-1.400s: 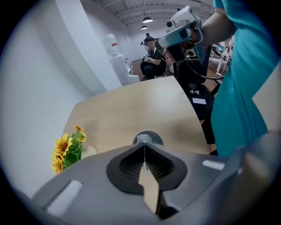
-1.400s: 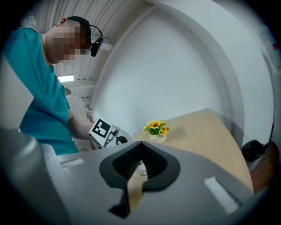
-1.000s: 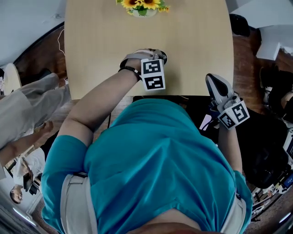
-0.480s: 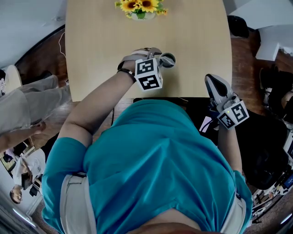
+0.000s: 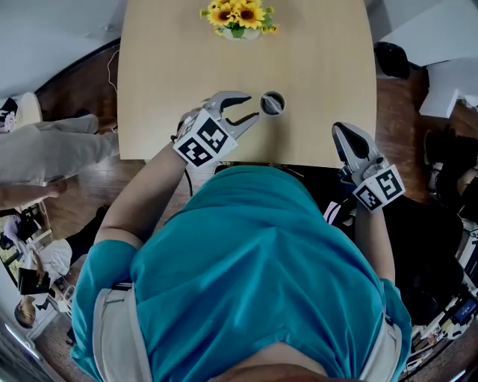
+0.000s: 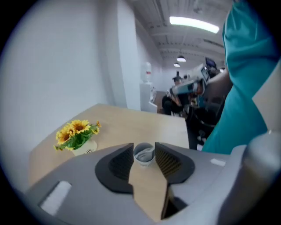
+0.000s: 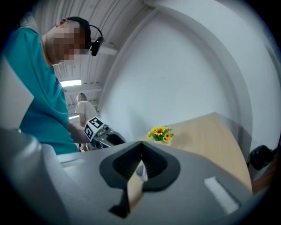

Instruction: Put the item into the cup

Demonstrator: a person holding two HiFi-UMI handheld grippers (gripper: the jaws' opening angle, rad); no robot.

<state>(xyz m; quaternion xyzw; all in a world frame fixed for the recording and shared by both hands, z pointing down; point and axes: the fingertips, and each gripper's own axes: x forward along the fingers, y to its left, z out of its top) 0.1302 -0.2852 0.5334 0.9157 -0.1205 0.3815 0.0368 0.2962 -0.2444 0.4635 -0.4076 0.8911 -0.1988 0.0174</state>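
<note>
On the pale wooden table [image 5: 321,67], not far from its front edge, a small cup [image 5: 272,103], upright. Inside it, already in, a pale crumpled item [image 6: 143,154], too small to name.

Just left of the cup in the head view, the left gripper [image 5: 252,106], tilted downward and held above the tabletop. Jaws spread wide, having just been opening, and gripping nothing. In the left gripper view, only air between the ribbed pads, with the cup framed in the gap beyond the tips and untouched. Behind the jaws, its marker cube [image 5: 203,142], printed with black-and-white square codes.

By the table's front edge on the right, the right gripper [image 5: 342,133], pointing toward the table, well apart from the cup. Jaws pressed together with nothing between them, as seen in the right gripper view. On its rear, a second marker cube [image 5: 381,188] with the same kind of square codes.

At the far edge of the table, a bunch of sunflowers [image 5: 237,12] in a pale pot [image 6: 86,147]. Dark print on the pot's side, too blurred to read.

Across the lower head view, a teal shirt [image 5: 254,276], bare forearms reaching out to both grippers. At the left edge, another person's leg in grey trousers [image 5: 52,149] over a dark floor. Farther back in the left gripper view, a long ceiling light [image 6: 193,24].
</note>
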